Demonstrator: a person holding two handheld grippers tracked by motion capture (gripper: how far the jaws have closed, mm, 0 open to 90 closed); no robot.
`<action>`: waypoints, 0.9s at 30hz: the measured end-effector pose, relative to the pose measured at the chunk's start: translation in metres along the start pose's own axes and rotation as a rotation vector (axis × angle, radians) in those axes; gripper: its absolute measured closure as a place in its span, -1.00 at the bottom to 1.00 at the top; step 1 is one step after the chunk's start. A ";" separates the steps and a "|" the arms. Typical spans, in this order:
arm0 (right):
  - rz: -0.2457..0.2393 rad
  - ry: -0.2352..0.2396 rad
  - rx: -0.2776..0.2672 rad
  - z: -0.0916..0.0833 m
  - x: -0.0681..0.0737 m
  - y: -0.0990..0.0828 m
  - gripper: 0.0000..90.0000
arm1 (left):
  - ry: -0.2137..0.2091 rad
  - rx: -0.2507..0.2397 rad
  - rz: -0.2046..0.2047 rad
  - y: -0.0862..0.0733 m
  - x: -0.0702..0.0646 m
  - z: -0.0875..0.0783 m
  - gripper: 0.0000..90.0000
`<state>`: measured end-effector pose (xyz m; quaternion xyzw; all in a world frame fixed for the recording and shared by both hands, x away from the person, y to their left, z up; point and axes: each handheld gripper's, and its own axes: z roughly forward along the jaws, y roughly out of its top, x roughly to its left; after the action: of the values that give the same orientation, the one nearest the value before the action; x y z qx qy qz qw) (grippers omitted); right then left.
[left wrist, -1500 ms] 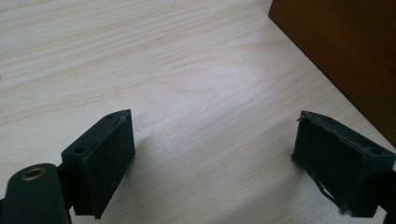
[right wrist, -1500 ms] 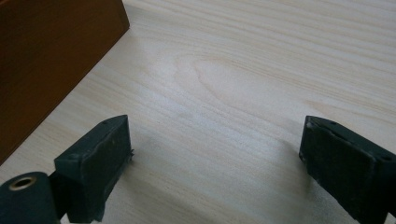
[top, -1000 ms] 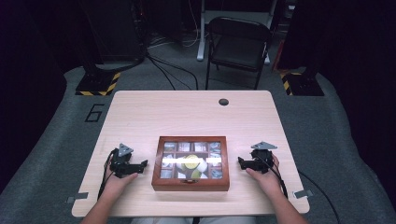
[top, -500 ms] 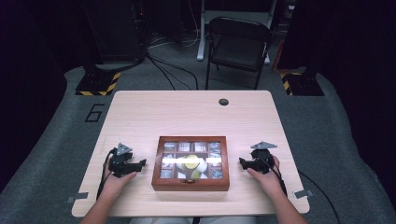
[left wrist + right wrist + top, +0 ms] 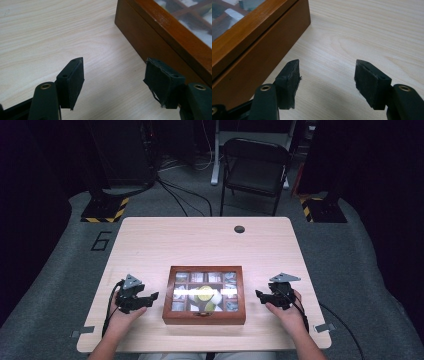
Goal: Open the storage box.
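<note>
Clearly both jaws have just been closing on nothing — left hand-held gripper (image 5: 150,297), right hand-held gripper (image 5: 261,295) — box (image 5: 204,316) contents blurred.

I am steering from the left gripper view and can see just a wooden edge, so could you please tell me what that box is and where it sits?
Observer: It is a wooden box with a glass lid over compartments, near the front of the table, between both grippers.
Operator: Is its lid up?
Observer: No, it lies shut, clasp toward you.
Operator: Where is the right gripper?
Observer: The right gripper sits beside the box's right side, jaws apart around nothing, having just been closing.
</note>
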<state>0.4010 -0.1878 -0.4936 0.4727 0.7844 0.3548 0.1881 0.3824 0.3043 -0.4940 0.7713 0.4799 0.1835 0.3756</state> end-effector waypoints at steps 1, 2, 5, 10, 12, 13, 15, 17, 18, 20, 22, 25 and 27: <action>-0.008 0.002 0.001 0.000 0.001 0.000 -0.16 | 0.002 -0.001 -0.002 0.000 0.000 0.000 -0.30; -0.021 -0.003 0.003 0.000 0.002 0.001 -0.16 | 0.001 0.000 -0.005 0.000 0.000 0.000 -0.29; -0.025 -0.004 0.006 -0.001 0.005 0.001 -0.16 | -0.008 0.011 -0.005 0.000 0.000 -0.002 -0.29; -0.026 -0.001 -0.007 -0.006 0.009 0.002 -0.14 | -0.025 -0.003 -0.042 0.001 -0.003 -0.009 -0.28; -0.030 -0.005 -0.012 -0.009 0.011 0.002 -0.14 | -0.031 -0.006 -0.050 0.001 -0.003 -0.012 -0.26; -0.029 -0.001 -0.014 -0.010 0.012 0.002 -0.13 | -0.035 -0.009 -0.057 0.001 -0.004 -0.012 -0.26; -0.031 0.002 -0.019 -0.013 0.013 0.002 -0.10 | -0.041 -0.009 -0.058 0.001 -0.005 -0.014 -0.25; -0.033 -0.002 -0.026 -0.015 0.014 0.003 -0.09 | -0.042 -0.010 -0.055 0.001 -0.006 -0.015 -0.26; -0.033 -0.002 -0.026 -0.015 0.014 0.003 -0.09 | -0.042 -0.010 -0.055 0.001 -0.006 -0.015 -0.26; -0.028 -0.005 -0.037 -0.017 0.014 0.003 -0.08 | -0.042 -0.019 -0.051 0.002 -0.008 -0.017 -0.26; -0.024 -0.006 -0.043 -0.019 0.014 0.004 -0.09 | -0.044 -0.024 -0.053 0.002 -0.010 -0.019 -0.26; -0.024 0.002 -0.050 -0.021 0.016 0.004 -0.10 | -0.050 -0.024 -0.051 0.002 -0.011 -0.020 -0.26; -0.019 0.003 -0.050 -0.023 0.017 0.003 -0.09 | -0.052 -0.030 -0.045 0.002 -0.015 -0.023 -0.25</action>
<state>0.3800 -0.1805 -0.4754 0.4598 0.7802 0.3729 0.2022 0.3618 0.3003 -0.4763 0.7591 0.4843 0.1624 0.4036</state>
